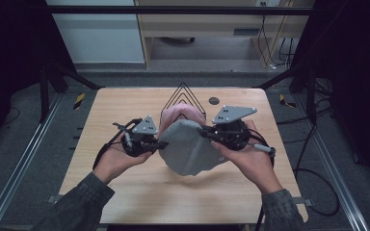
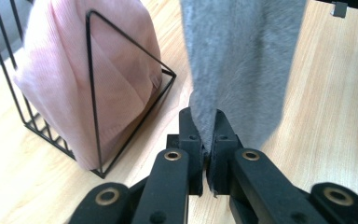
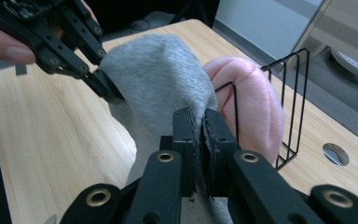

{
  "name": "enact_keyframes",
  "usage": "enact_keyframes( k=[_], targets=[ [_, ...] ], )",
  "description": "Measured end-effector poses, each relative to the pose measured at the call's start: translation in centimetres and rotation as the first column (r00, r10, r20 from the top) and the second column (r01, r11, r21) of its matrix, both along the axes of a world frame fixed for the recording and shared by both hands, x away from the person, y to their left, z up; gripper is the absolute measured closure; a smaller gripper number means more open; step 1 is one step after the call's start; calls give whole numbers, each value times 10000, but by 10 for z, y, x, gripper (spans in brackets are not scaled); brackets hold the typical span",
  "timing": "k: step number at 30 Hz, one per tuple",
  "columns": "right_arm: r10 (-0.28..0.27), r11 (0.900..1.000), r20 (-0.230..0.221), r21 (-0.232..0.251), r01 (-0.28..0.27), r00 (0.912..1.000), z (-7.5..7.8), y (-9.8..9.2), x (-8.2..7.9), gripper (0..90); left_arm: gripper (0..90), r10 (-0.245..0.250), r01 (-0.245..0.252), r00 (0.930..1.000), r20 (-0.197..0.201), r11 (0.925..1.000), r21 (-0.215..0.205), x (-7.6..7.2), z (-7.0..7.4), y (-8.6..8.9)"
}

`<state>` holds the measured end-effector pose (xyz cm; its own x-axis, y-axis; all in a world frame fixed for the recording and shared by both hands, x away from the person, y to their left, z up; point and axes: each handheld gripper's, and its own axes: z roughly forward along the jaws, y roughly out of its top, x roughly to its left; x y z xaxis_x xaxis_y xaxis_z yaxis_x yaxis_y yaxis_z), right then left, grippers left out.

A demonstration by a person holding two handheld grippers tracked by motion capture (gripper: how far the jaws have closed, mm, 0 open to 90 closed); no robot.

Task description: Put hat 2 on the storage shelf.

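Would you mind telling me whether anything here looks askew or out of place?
Nothing stands out. The grey cloth hangs held between the left gripper and the right gripper, and the pink cloth sits inside the upright black wire rack.

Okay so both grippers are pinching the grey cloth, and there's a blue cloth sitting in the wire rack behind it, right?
Not quite: the cloth in the wire rack is pink, not blue, as the left gripper view shows. Both the left gripper and right gripper do pinch the grey cloth.

Cloth (image 1: 189,147) before rack (image 1: 183,98) on table (image 1: 125,103)
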<state>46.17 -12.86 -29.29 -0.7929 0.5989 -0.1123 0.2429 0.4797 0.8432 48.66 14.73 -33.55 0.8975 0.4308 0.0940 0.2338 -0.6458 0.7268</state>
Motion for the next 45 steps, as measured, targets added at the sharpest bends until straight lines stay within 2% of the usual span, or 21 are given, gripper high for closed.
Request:
enact_keyframes(
  k=[4, 10, 12, 22, 30, 38, 40, 45],
  targets=[
    [-54, 9996, -28, 271, 55, 10000, 3, -8, 1, 851, 868, 106, -106, 9999, -1, 9999, 26, 2, 14, 0],
    [-106, 9991, 23, 416, 105, 9999, 12, -11, 3, 851, 869, 251, -258, 9993, 286, 9994, 248, 5, 36, -4],
    [-159, 9988, 39, 465, 157, 9999, 17, -12, 4, 851, 869, 306, -313, 9989, 363, 9993, 193, 5, 43, -5],
    [-253, 9982, 25, 553, 251, 9997, 24, -16, 8, 851, 869, 333, -351, 9977, 593, 9990, 288, 6, 55, -9],
    [-292, 9973, 34, 669, 289, 9996, 29, -15, 18, 851, 868, 399, -423, 9963, 762, 9986, 310, 11, 65, -8],
    [-350, 9954, 124, 895, 338, 9993, 41, -12, 29, 851, 868, 599, -608, 9930, 1014, 9981, 62, 17, 84, -3],
    [-389, 9948, 173, 951, 370, 9991, 49, -11, 34, 851, 868, 647, -645, 9920, 1085, 9979, -61, 21, 90, -2],
    [-367, 9944, 259, 999, 339, 9990, 57, -9, 41, 851, 868, 808, -768, 9893, 1218, 9963, -376, 30, 101, 1]
  ],
)
